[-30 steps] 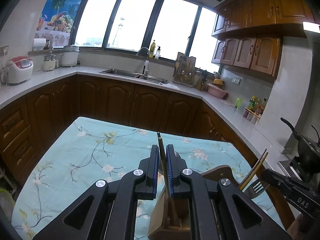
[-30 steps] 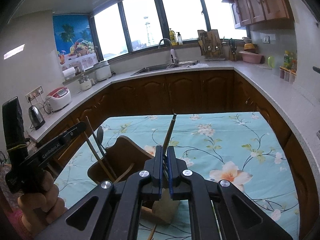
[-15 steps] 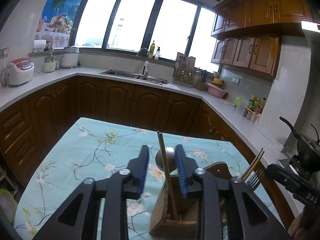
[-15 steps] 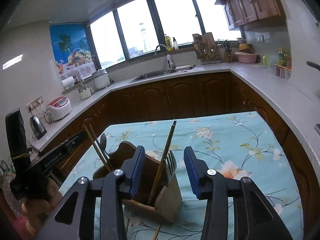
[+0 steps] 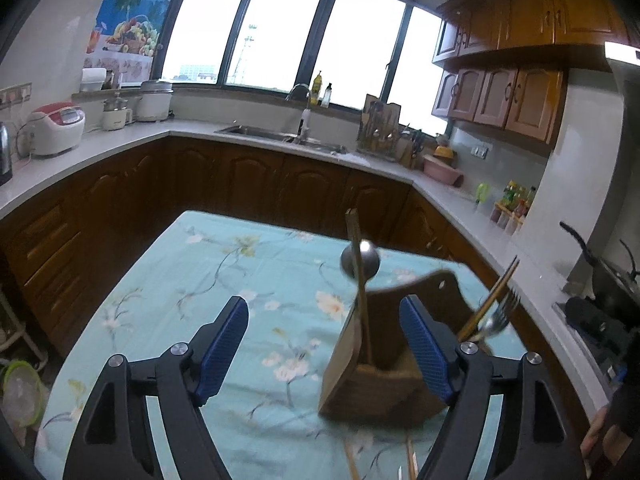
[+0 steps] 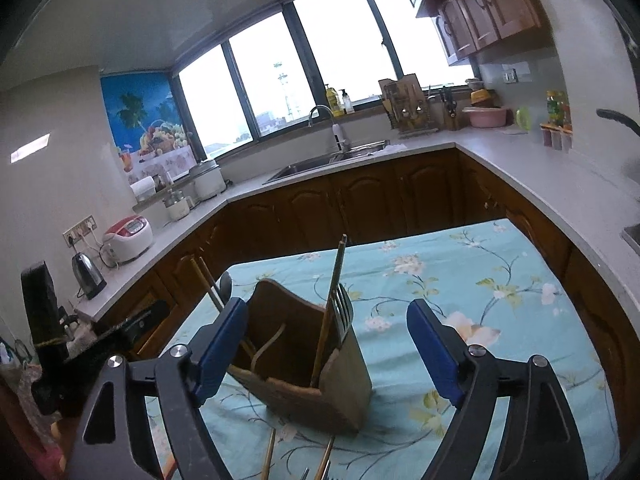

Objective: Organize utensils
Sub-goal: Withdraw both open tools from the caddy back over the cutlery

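A wooden utensil holder (image 5: 384,376) stands on the floral tablecloth (image 5: 224,280); it also shows in the right wrist view (image 6: 304,360). A chopstick (image 5: 358,280) and a spoon (image 5: 360,262) stand in its left side. Chopsticks (image 5: 490,300) and a fork (image 5: 498,318) stand in its right side, seen as chopstick (image 6: 332,304) and fork (image 6: 343,308) in the right wrist view. My left gripper (image 5: 324,348) is open and empty, its right finger beside the holder. My right gripper (image 6: 328,348) is open and empty, astride the holder.
More chopsticks (image 6: 268,456) lie on the cloth in front of the holder (image 5: 352,460). The other gripper shows at the left edge (image 6: 44,344) and at the right edge (image 5: 600,320). Kitchen counters with a sink (image 5: 280,136) surround the table.
Both grippers have opened wide, letting go of the chopsticks they held. The chopsticks now stand in the holder. Both grippers have pulled back and up a little.
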Motion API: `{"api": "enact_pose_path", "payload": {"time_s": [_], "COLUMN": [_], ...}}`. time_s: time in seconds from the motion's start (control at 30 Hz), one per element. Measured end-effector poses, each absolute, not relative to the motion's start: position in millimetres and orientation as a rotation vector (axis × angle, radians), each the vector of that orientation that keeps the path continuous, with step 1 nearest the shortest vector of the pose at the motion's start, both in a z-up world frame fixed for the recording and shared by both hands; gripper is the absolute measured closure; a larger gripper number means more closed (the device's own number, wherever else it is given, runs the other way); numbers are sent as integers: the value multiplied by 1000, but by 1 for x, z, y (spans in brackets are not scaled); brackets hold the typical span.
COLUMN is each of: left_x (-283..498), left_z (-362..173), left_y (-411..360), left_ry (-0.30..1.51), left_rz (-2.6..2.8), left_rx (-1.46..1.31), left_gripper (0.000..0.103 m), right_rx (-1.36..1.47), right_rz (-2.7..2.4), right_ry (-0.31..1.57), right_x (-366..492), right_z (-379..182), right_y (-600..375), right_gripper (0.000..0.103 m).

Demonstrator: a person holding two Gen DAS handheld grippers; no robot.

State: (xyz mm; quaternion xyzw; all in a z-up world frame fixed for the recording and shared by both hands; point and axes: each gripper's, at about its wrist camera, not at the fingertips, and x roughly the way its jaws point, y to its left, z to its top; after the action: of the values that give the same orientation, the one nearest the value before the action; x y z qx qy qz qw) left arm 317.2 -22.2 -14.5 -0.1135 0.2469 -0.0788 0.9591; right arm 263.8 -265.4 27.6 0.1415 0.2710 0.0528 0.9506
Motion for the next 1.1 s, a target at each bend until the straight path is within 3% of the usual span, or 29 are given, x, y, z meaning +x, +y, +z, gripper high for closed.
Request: {"api": "enact_pose_path", "payload": {"time_s": [1.1], "left_x": [209], "left_z": [-24], "left_y": [10], "left_ry": [694], "left_rz": [-145], "left_rx": [-236], "left_gripper": [24], "right_rx": [353], "right_rz": [108], "right_ry": [689], "right_x": [162], "right_z": [-23], "right_y": [-246], "right_gripper": [18]}}
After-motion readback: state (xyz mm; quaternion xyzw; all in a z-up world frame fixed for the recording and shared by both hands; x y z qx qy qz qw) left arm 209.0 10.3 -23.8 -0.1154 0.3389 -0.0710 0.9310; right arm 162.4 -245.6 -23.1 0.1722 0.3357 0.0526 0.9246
